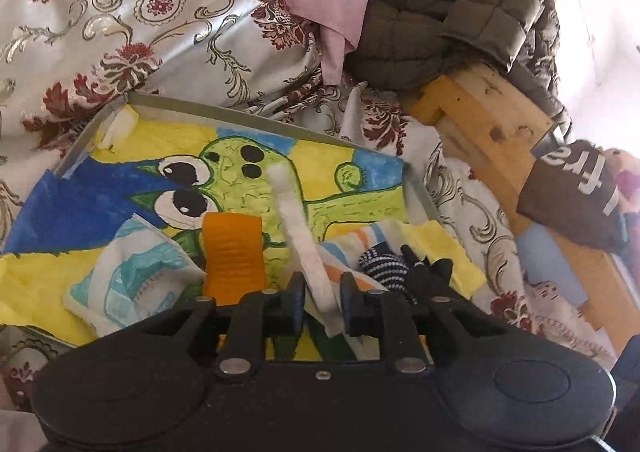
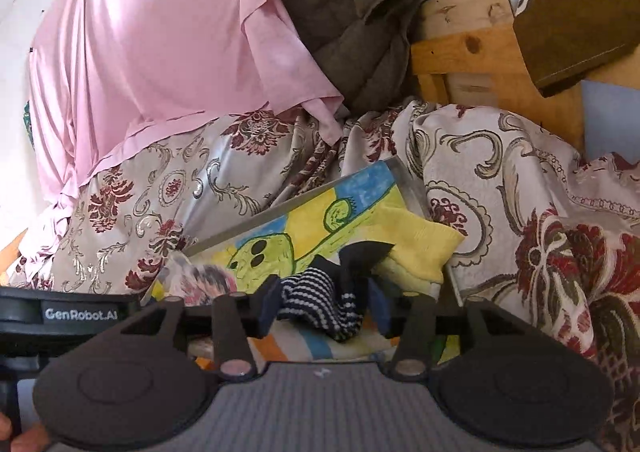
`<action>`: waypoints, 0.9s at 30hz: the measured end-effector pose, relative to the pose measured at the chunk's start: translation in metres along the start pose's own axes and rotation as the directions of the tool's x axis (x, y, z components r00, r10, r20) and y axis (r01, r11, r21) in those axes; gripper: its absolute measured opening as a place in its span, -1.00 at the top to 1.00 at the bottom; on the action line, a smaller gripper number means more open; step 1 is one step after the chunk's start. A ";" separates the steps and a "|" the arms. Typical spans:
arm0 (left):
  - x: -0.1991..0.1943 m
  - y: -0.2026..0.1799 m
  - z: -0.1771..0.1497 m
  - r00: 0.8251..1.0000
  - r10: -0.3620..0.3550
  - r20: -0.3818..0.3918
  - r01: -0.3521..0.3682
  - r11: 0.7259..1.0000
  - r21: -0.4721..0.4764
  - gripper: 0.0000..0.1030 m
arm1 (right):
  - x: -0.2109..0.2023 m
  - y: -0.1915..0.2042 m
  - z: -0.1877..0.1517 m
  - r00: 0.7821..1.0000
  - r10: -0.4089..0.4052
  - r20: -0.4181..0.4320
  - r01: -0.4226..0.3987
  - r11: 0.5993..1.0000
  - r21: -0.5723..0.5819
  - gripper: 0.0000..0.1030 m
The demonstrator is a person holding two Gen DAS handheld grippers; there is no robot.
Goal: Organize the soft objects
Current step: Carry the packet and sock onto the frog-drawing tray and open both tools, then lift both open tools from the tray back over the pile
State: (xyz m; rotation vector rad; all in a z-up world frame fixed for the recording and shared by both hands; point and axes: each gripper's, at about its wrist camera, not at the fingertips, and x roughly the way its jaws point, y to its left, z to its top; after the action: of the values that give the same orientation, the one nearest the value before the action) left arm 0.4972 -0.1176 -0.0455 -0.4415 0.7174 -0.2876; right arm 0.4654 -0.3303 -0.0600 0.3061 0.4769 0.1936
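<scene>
Both grippers over the tray point(image 1: 256, 119) of soft items, each straddling one piece.

Left gripper point(image 1: 320, 302): fingers slightly parted around the white cloth strip point(image 1: 292, 219), pads not visibly pressing; strip's long axis runs from between the fingers toward 12 o'clock, tip resting on the green drawing. Blue-white folded cloth point(image 1: 132, 280) lies at 9 o'clock of it. Right gripper point(image 2: 322, 308): fingers about half open, striped sock point(image 2: 316, 298) loose between them, long axis toward 1 o'clock; yellow sock point(image 2: 420, 248) beyond.

Blurred patch point(image 2: 208, 278) beside tray point(image 2: 224, 238), unidentifiable
</scene>
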 end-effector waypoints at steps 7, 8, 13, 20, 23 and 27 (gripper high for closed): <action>-0.011 0.007 -0.001 0.999 0.044 0.020 -0.044 0.999 -0.024 0.04 | -0.011 -0.002 0.005 1.000 -0.014 0.024 0.014 1.000 -0.004 -0.36; -0.015 0.008 -0.002 0.998 0.045 0.032 -0.044 0.998 -0.037 -0.08 | -0.015 -0.002 0.007 0.999 -0.011 0.036 0.011 1.000 -0.007 -0.44; -0.039 0.011 -0.001 0.994 0.043 0.105 -0.033 0.995 -0.093 -0.42 | -0.038 0.004 0.016 0.996 -0.025 0.087 0.028 0.999 -0.036 -0.65; -0.090 0.004 -0.004 0.976 0.044 0.213 -0.019 0.993 -0.117 -0.68 | -0.082 0.019 0.028 0.991 -0.015 0.137 0.024 0.998 -0.065 -0.89; -0.117 -0.003 -0.010 0.967 0.041 0.250 -0.021 0.997 -0.079 -0.78 | -0.103 0.029 0.029 0.989 0.003 0.146 0.008 0.997 -0.075 -0.95; -0.153 -0.007 -0.021 0.955 0.046 0.293 -0.028 0.997 -0.067 -0.87 | -0.130 0.045 0.029 0.983 0.032 0.179 -0.013 0.994 -0.105 -0.99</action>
State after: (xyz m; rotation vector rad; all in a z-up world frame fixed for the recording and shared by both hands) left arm 0.3721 -0.0684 0.0303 -0.5167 0.4426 -0.1592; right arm 0.3606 -0.3286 0.0341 0.2251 0.2825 0.2094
